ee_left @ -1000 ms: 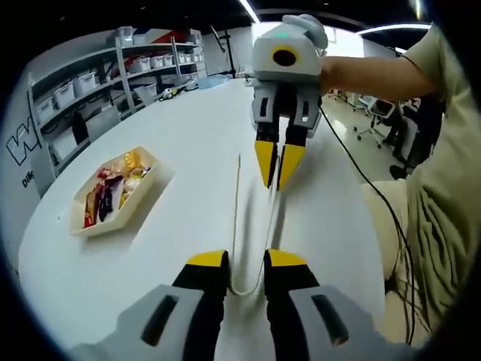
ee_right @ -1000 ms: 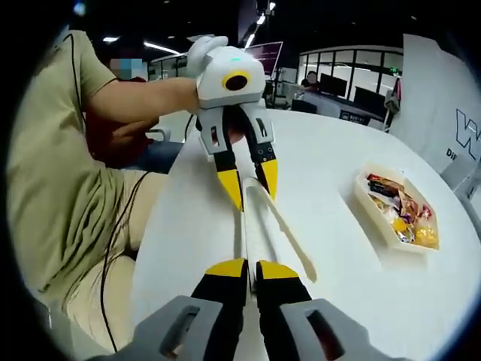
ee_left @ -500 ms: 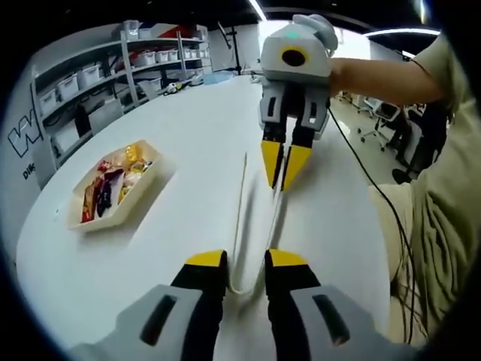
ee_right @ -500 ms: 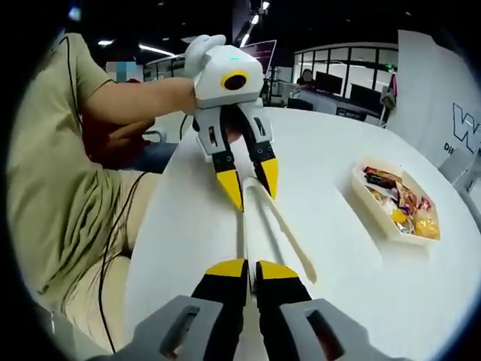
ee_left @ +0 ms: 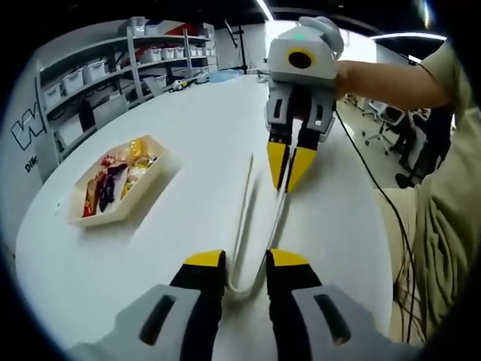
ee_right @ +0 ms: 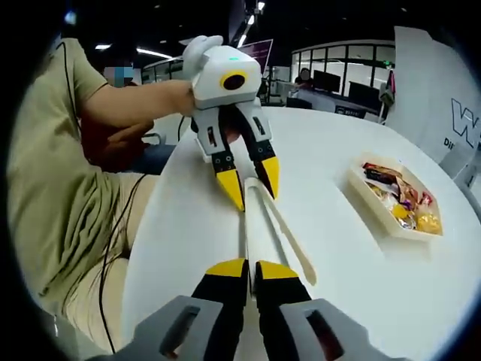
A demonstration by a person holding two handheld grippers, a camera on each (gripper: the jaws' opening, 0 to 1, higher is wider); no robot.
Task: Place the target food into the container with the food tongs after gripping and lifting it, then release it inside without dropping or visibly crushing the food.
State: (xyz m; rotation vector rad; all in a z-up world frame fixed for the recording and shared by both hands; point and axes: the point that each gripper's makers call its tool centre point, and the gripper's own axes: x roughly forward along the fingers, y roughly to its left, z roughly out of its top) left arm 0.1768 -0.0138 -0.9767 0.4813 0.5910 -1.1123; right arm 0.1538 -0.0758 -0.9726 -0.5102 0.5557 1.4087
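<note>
- The tongs [ee_left: 255, 226] are lying along the white table [ee_left: 188, 128], pale and V-shaped, with the two grippers working at opposite ends of them.
- In the left gripper view, the left gripper [ee_left: 244, 263] is standing around the bent hinge end of the tongs, its yellow-tipped jaws a little apart, one on each side of the bend; whether they are pressing on it cannot be told.
- In the same view, the right gripper [ee_left: 290, 167] is reaching in from the far side, its jaws nearly together and pinching the tip of one tong arm.
- In the right gripper view, the right gripper [ee_right: 251, 269] is showing its jaws close together, clamped on one arm of the tongs [ee_right: 274, 226], while the other arm is splaying free to the right.
- There the left gripper [ee_right: 250, 188] is facing the camera with jaws spread apart at the hinge end, held by a person's hand [ee_right: 197, 51].
- The food is sitting as mixed bright wrapped pieces in a cream tray [ee_left: 113, 218], well apart from the tongs to the left; in the right gripper view the tray [ee_right: 372, 203] is lying off to the right.
- Shelves [ee_left: 98, 75] with bins are standing beyond the table.
</note>
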